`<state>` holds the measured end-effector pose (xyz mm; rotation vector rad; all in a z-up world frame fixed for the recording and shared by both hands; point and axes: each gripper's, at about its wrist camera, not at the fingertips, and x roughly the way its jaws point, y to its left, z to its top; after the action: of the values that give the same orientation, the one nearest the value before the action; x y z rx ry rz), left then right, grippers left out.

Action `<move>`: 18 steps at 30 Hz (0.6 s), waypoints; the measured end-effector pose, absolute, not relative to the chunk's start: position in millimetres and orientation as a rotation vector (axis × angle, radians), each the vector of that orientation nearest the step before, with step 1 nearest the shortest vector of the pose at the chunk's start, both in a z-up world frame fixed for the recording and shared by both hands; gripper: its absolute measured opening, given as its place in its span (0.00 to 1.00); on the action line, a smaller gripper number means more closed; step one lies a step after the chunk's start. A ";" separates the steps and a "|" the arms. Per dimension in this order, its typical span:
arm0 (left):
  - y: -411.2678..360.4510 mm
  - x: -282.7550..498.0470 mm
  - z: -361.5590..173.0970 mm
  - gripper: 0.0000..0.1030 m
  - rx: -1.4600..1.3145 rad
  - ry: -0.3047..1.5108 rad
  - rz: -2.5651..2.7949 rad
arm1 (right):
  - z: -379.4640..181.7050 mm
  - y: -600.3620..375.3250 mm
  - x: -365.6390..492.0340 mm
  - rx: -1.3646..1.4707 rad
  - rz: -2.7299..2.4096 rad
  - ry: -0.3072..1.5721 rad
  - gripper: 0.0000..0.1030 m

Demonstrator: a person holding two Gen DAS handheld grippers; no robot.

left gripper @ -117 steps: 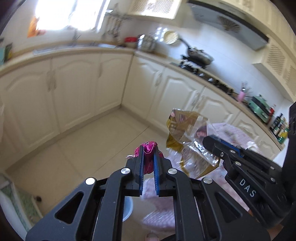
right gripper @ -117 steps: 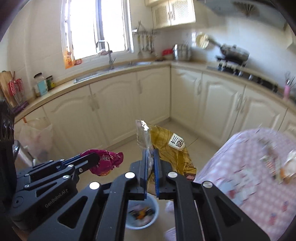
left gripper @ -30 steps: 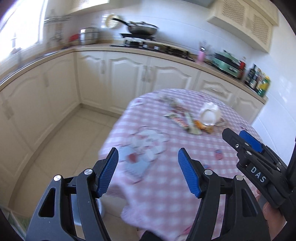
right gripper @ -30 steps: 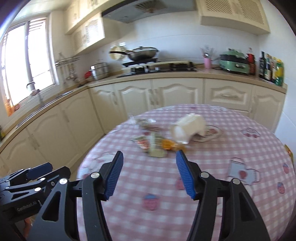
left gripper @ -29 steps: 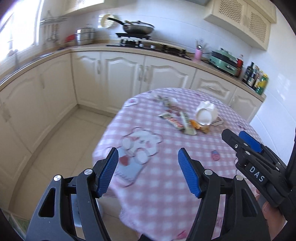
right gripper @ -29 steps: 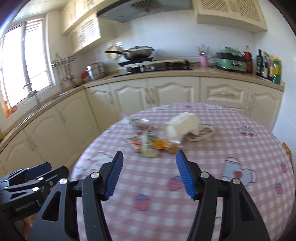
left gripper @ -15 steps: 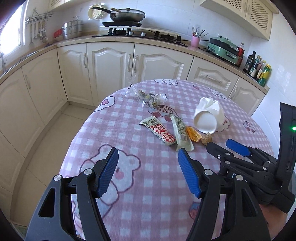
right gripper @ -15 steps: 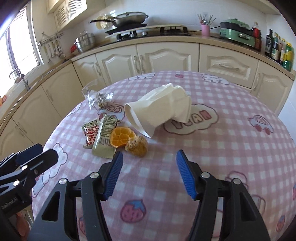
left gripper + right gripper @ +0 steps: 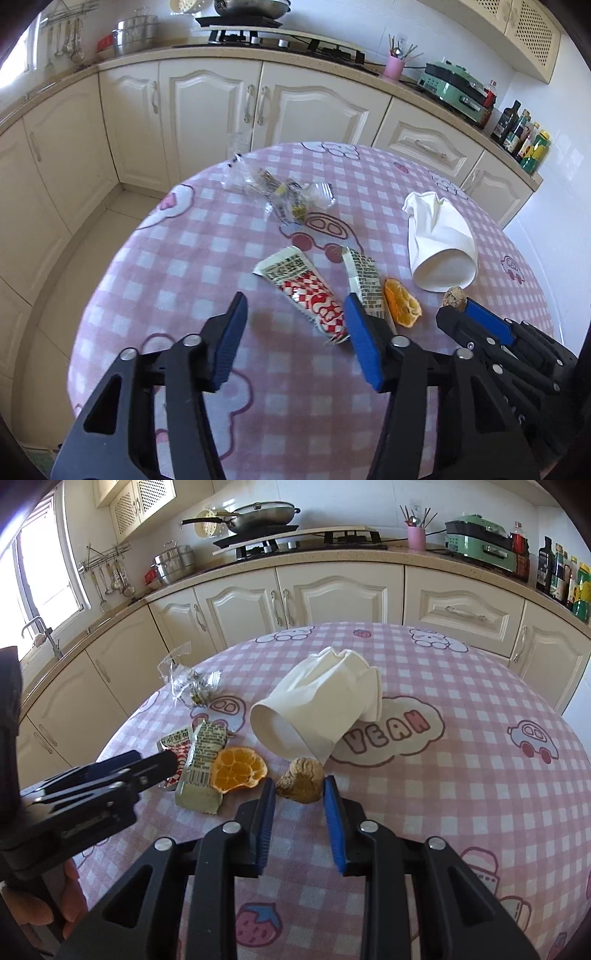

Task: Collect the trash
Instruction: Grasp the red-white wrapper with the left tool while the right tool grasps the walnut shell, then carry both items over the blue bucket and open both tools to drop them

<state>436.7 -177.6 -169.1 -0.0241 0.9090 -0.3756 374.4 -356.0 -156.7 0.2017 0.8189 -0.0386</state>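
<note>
Showing: a round counter point(image 9: 480, 775) draped in pink checked cloth, with trash grouped left of its centre.
Left tool point(image 9: 293, 332): held low over the near left of the trash; jaws apart and closing, the near end of the red-and-white wrapper point(image 9: 308, 293) lying between them, no pad seen pressing on it.
Right tool point(image 9: 300, 801): jaws partly apart and closing on either side of the brown crumpled scrap point(image 9: 301, 775); contact of the pads cannot be told.
Orange peel point(image 9: 238, 770): seen just left of the brown crumpled scrap, touching the green wrapper point(image 9: 203, 771).
Green wrapper: laid beside the red-and-white wrapper, on its right.
White paper cup point(image 9: 317, 709): tipped on its side, mouth turned toward the near left, just beyond the brown crumpled scrap.
Clear plastic wrapper point(image 9: 190, 683): crumpled at the far left edge of the counter, well apart from both tools.
Hand point(image 9: 64, 904): partly seen at the near left, gripping the left tool's handle.
</note>
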 end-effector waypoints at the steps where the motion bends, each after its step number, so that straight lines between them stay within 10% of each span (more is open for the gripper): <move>1: -179.8 437.7 -170.4 0.46 -0.021 0.910 -0.374 | -156.7 -356.9 374.8 0.206 -0.037 0.819 0.25; 6: -180.2 438.4 -170.4 0.17 -0.052 0.908 -0.388 | -157.4 -362.0 375.4 0.230 -0.035 0.819 0.25; 18: -139.2 401.9 -150.9 0.09 -0.099 0.862 -0.400 | -149.8 -350.6 356.7 0.216 -0.040 0.798 0.25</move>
<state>401.9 -139.2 -150.9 -0.0987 0.8623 -0.4004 356.7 -350.6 -149.8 0.2158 0.7977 -0.0401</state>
